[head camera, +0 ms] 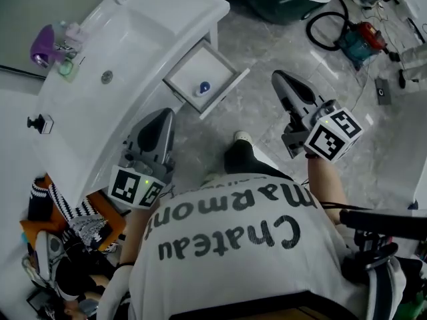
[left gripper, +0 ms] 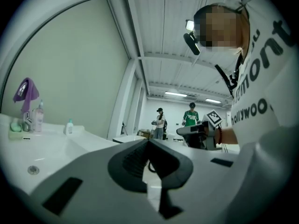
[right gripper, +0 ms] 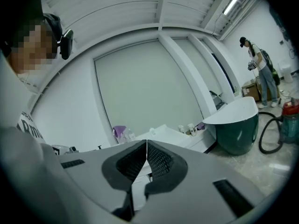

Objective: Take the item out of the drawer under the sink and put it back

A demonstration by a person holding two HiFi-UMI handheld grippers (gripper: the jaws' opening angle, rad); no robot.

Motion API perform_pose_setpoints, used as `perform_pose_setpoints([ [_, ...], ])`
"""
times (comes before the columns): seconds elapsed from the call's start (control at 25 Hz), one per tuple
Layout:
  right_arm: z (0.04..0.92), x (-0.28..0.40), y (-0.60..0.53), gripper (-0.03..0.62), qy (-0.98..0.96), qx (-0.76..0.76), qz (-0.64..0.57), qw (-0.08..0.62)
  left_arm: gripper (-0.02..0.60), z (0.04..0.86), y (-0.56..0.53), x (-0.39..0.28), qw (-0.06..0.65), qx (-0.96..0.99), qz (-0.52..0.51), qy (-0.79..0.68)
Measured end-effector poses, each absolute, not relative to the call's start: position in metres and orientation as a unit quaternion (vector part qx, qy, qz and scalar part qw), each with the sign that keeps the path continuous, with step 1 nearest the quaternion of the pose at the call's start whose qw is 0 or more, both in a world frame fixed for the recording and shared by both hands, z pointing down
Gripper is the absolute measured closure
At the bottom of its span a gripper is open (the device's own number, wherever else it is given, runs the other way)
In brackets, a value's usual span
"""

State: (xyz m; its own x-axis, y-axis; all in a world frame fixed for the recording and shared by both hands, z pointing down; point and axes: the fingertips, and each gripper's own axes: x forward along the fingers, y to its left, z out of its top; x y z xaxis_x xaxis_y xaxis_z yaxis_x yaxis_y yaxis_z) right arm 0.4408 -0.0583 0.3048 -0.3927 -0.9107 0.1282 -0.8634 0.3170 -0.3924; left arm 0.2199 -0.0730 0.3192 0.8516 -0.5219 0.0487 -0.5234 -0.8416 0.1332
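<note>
Step in hand: as I read it, the reach into the open drawer. The item is not yet taken.
Sink worktop (head camera: 153, 19): long and white. The basin holds nothing I can see but its drain. A purple cloth (head camera: 42, 44) and small bottles stand at its back edge by the tap.
Drawer (head camera: 192, 67): pulled out from under the worktop's front edge, white inside and bare apart from one thing.
Left tongs (head camera: 162, 117): closed tight with nothing between them, level, just beside the worktop's front edge and short of the drawer.
Right tongs (head camera: 279, 79): also pressed together and empty, out over the floor on the drawer's other side.
Item (head camera: 203, 87): small, blue and white, roundish, lying near the drawer's front edge.
Doing it well: I'd say one pair must open before it dips in, come from above so it clears the drawer's walls, and close gently. So small and round a thing could roll away.
</note>
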Motion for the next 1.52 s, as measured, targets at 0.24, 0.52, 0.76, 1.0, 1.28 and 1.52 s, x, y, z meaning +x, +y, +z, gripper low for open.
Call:
perform_pose_setpoints([
  [0.24, 0.316, 0.478, -0.102, 0.582, 0.823, -0.521, -0.223, 0.038, 0.574, 0.342, -0.105, 0.25, 0.092, 0.943, 0.016, -0.319],
  [0.52, 0.345, 0.501, -0.142, 0.582, 0.84, -0.481, -0.251, 0.021, 0.574, 0.374, -0.126, 0.275, 0.092, 0.926, 0.035, -0.364],
  [0.76, 0.38, 0.502, -0.167, 0.582, 0.852, -0.443, -0.278, -0.006, 0.571, 0.418, -0.13, 0.289, 0.089, 0.914, 0.073, -0.388],
  [1.0, 0.423, 0.487, -0.179, 0.582, 0.851, -0.419, -0.314, -0.029, 0.434, 0.48, -0.137, 0.281, 0.114, 0.91, 0.124, -0.379],
  [1.28, 0.487, 0.483, -0.168, 0.582, 0.829, -0.421, -0.363, -0.063, 0.374, 0.579, -0.154, 0.29, 0.057, 0.919, 0.259, -0.293],
  [1.52, 0.519, 0.483, -0.163, 0.582, 0.808, -0.437, -0.388, -0.078, 0.365, 0.645, -0.17, 0.295, 0.034, 0.916, 0.313, -0.248],
])
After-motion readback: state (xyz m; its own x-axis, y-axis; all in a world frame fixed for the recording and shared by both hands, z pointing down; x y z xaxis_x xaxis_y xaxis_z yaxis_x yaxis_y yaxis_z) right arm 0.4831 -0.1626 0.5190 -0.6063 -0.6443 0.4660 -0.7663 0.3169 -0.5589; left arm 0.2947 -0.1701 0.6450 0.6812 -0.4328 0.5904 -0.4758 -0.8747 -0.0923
